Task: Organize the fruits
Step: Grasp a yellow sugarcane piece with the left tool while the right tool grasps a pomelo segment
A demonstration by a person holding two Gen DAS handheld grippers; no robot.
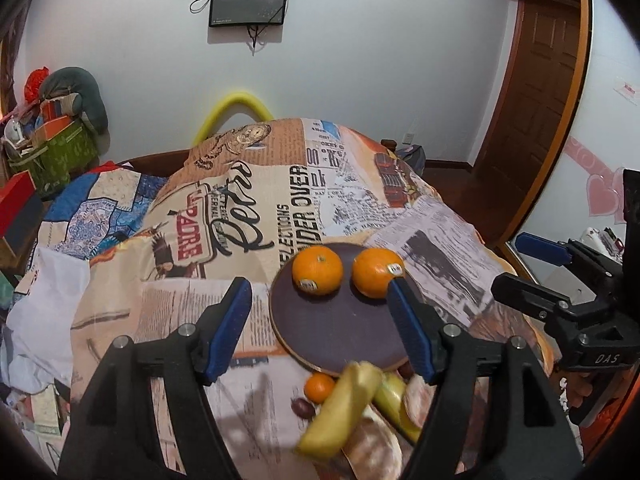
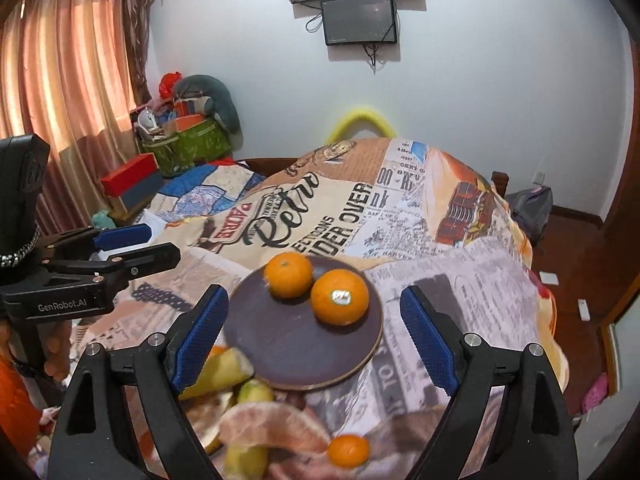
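Oranges are sitting side by side on a dark round plate, straight ahead of both grippers: one orange to the left in the left wrist view, a second orange touching or nearly touching it on the right, each wearing a small sticker. In the right wrist view the pair is lying just beyond the fingertips, roughly between the two blue pads. The left gripper is standing spread wide with nothing between its pads; the plate's bare middle is showing in the gap, and its right pad is overlapping the second orange's edge in the picture, though I cannot tell that it is touching. The right gripper is likewise gaping, gripping nothing. Nearer than the plate, below the fingertips, a blurred heap of fruit is lying on the cloth: a banana, a small tangerine, a small dark fruit and some pale round pieces too smeared to name. Everything is resting on a newspaper-print bedcover. Each gripper is showing at the edge of the other's view, beside the plate. A screen is hanging on the far wall.
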